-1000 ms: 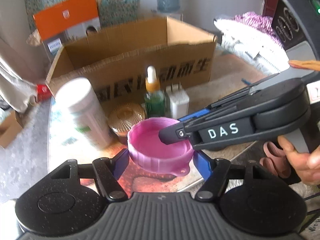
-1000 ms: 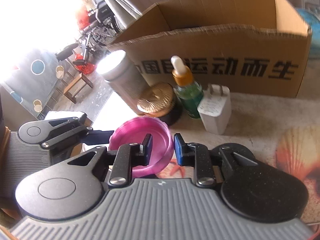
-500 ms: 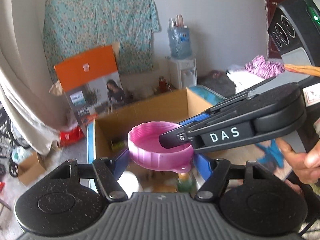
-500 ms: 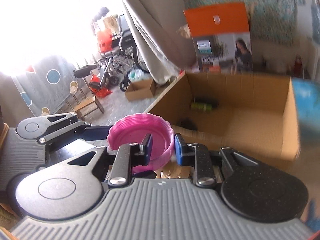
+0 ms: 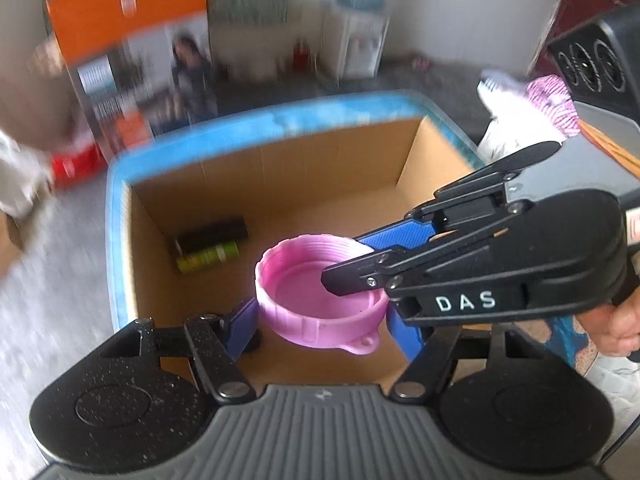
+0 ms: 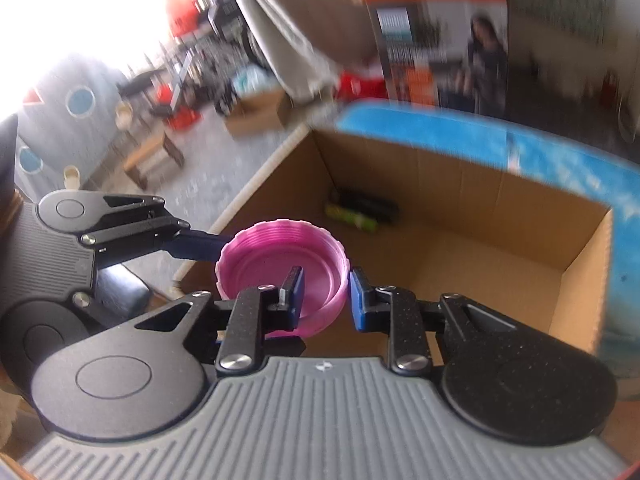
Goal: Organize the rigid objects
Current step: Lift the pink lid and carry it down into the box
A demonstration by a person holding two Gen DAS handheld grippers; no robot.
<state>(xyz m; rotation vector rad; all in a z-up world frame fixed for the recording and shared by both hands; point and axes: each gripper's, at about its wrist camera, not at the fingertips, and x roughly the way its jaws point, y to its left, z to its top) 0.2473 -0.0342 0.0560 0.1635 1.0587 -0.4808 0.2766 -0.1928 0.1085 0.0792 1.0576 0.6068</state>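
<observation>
We have carried the pink screw lid (image 5: pixel 320 300) off the table, and it now hangs over the open cardboard box (image 5: pixel 436 160). Our left gripper (image 5: pixel 322 318) spans its outer wall; our right gripper (image 6: pixel 325 296) pinches its rim at three o'clock. Two dark tubes (image 5: pixel 210 244) already lie at ten o'clock, so we judge release comes next.

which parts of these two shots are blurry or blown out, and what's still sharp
Left wrist view: the room behind is motion-smeared, the orange box worst; the pink lid and both grippers are sharp, and the cardboard box is only slightly soft. Right wrist view: the window area at upper left is blown out to white, the background is streaked, and the lid and the right gripper on its rim are crisp.
</observation>
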